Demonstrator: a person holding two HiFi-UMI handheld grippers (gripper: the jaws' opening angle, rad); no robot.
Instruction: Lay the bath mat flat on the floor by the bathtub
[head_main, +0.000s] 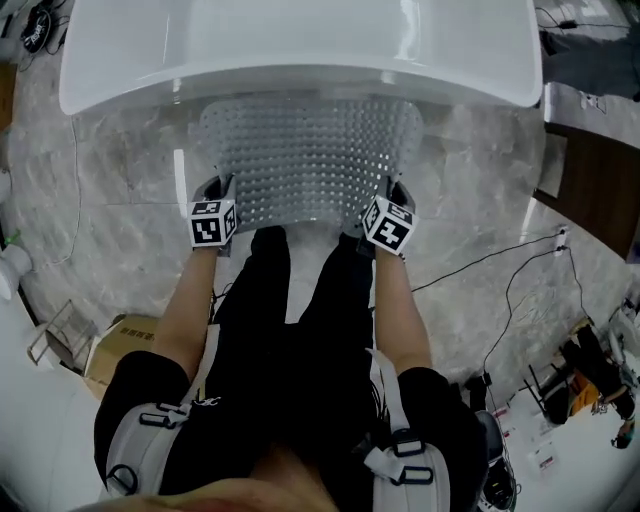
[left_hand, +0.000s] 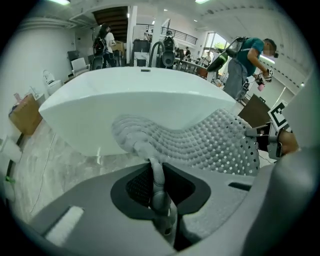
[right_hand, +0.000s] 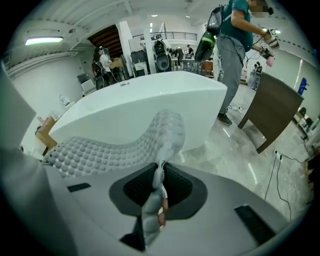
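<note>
A grey, translucent, bumpy bath mat (head_main: 310, 160) hangs spread between my two grippers in front of the white bathtub (head_main: 300, 50). My left gripper (head_main: 215, 195) is shut on the mat's near left corner, and the pinched edge (left_hand: 156, 172) runs between its jaws. My right gripper (head_main: 390, 205) is shut on the near right corner, with the mat's edge (right_hand: 157, 187) squeezed between its jaws. In the left gripper view the mat (left_hand: 200, 142) sags in the middle and curves across toward the right gripper (left_hand: 277, 132). In the right gripper view the mat (right_hand: 115, 147) stretches leftward, just below the tub (right_hand: 145, 107).
The floor is grey marble tile (head_main: 480, 180). Black cables (head_main: 510, 275) trail at the right near a dark wooden panel (head_main: 595, 180). A cardboard box (head_main: 115, 345) and a wire rack (head_main: 55, 335) stand at the left. A person in a teal shirt (right_hand: 232, 55) stands past the tub's right end.
</note>
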